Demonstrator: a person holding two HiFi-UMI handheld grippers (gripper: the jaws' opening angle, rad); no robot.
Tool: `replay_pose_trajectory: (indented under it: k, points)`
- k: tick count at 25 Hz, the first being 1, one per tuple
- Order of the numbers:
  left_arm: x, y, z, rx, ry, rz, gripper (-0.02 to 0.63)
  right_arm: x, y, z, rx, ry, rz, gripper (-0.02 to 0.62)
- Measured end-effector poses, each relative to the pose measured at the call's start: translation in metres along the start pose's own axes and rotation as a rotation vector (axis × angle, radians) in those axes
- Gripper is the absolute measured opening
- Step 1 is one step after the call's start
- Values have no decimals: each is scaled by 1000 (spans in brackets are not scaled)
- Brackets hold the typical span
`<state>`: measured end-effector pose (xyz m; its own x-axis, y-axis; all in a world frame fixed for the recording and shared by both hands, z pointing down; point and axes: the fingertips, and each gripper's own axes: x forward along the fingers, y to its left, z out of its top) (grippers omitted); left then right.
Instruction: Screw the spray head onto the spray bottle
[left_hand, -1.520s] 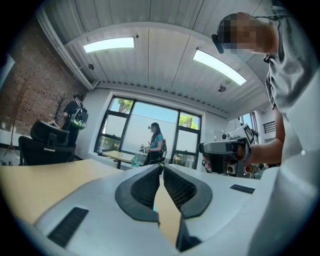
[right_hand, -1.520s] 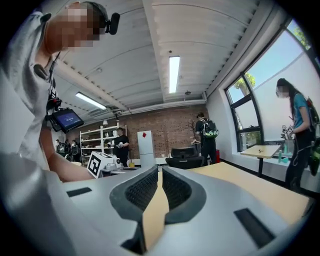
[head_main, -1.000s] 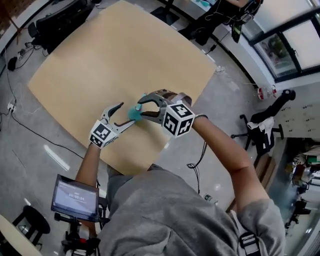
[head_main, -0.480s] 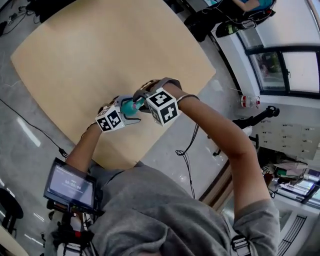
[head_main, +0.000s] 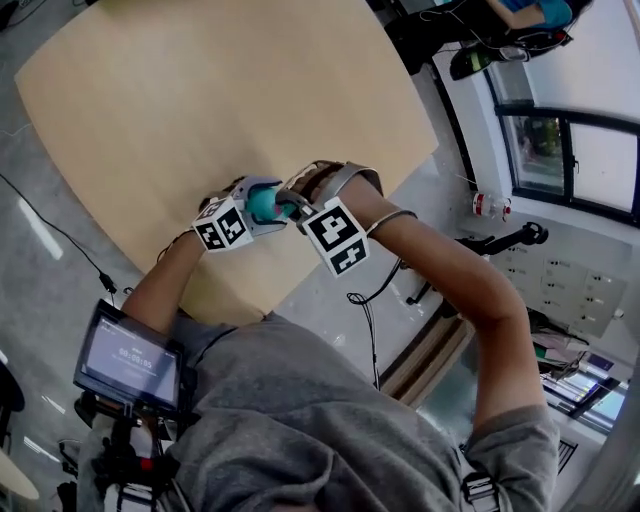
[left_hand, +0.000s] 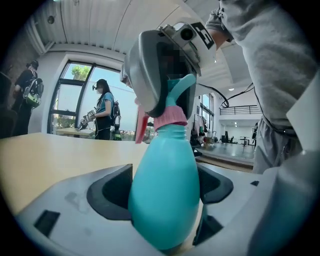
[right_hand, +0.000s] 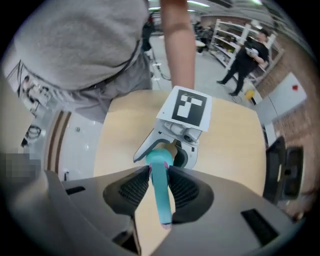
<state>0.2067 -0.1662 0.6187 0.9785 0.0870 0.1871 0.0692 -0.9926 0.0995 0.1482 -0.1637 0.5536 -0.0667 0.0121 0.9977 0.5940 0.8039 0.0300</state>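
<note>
Big tan surface (head_main: 200, 90) fills top of head view. Grey-topped person (head_main: 300, 420) leans over its near edge, both arms in. Teal bottle (left_hand: 167, 165) sits between left claw (left_hand: 166, 192) pads; claw closing, pads on bottle's fat belly. Right claw (right_hand: 160, 189) is above it, closing too, ribbed pads pinching teal spray head (right_hand: 161, 162). Spray head sits atop bottle neck, pink collar (left_hand: 172, 119) right at joint. Can't tell if bottle bottom touches surface.
</note>
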Motion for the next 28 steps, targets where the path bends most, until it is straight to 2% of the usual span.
replay_pose_trajectory:
  k: [3,5,8,10,11,12,13,15,18,19,20,22,23,24,26,28]
  points:
    - [4,-2,3,-4,-4,-5,373,5,8,-1,-247,82,-9,127]
    - [7,-3,4,2,-4,-7,373,5,14,-2,-349,114,-11,127]
    - [12,-2,6,10,-1,-14,373,4,20,-5,-432,115,-38,127]
    - [15,-3,9,15,5,-22,373,2,21,-8,-415,103,-38,127]
    - [17,-2,10,18,6,-23,373,1,21,-9,-358,99,-22,127]
    - [18,-2,10,18,6,-20,373,1,19,-9,-255,96,4,127]
    - [19,-1,11,17,4,-13,373,1,16,-10,-110,94,37,127]
    - [21,0,12,9,-2,17,373,3,12,-15,261,94,92,129]
    - [23,5,12,-11,-14,100,373,6,10,-26,914,78,113,129]
    - [24,8,12,-18,-16,134,373,7,9,-29,1082,54,103,129]
    - [24,10,12,-26,-19,172,373,6,8,-32,1205,23,83,129]
    - [26,15,13,-40,-22,239,373,4,6,-36,1356,-39,18,129]
    - [26,17,13,-44,-23,263,373,4,5,-37,1389,-63,-22,130]
    - [26,18,12,-46,-25,278,373,5,5,-37,1388,-77,-60,129]
    - [26,17,12,-50,-31,286,373,8,8,-34,1304,-75,-109,133]
    - [26,17,12,-55,-36,277,373,10,13,-30,1205,-60,-103,157]
